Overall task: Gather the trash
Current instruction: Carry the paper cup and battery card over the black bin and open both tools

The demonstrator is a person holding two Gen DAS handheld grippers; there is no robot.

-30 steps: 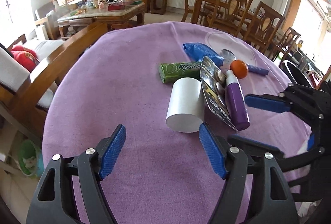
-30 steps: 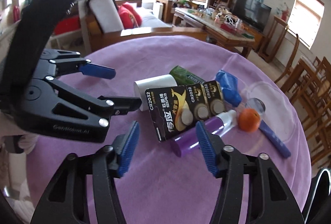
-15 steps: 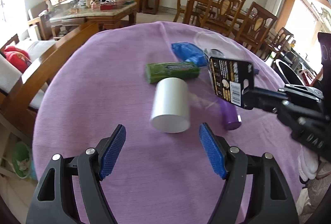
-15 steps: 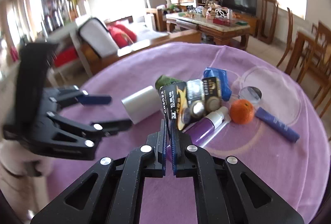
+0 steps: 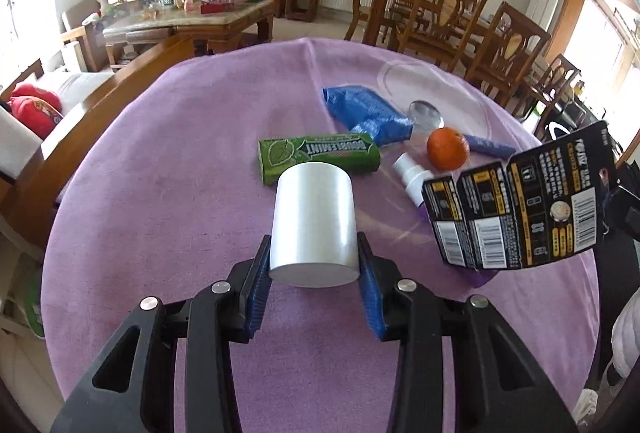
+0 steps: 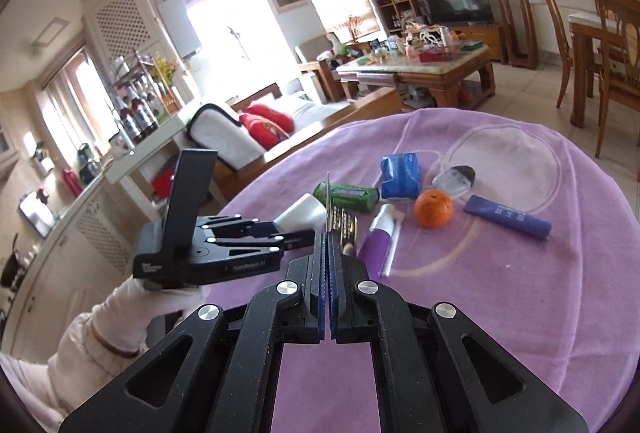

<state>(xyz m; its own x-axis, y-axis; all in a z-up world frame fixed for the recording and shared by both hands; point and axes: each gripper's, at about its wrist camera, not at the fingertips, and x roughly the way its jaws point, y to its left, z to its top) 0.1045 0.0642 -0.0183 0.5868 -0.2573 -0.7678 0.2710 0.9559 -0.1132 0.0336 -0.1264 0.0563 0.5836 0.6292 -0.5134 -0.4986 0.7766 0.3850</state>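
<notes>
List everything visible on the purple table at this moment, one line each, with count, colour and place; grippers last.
table: one, purple cloth.
paper cup: one, white, on its side between the left fingers.
battery card: one, black and yellow, lifted off the cloth.
gum pack: one, green, behind the cup.
blue packet: one, beyond the gum.
orange: one, right of the gum.
spray bottle: one, purple, white cap.
blue tube: one, far right.
left gripper: black, blue pads, closing around the cup.
right gripper: shut on the card.

Sunlit room: wooden dining chairs (image 5: pixel 448 13), coffee table (image 6: pixel 420 69), television (image 6: pixel 452 3).
</notes>
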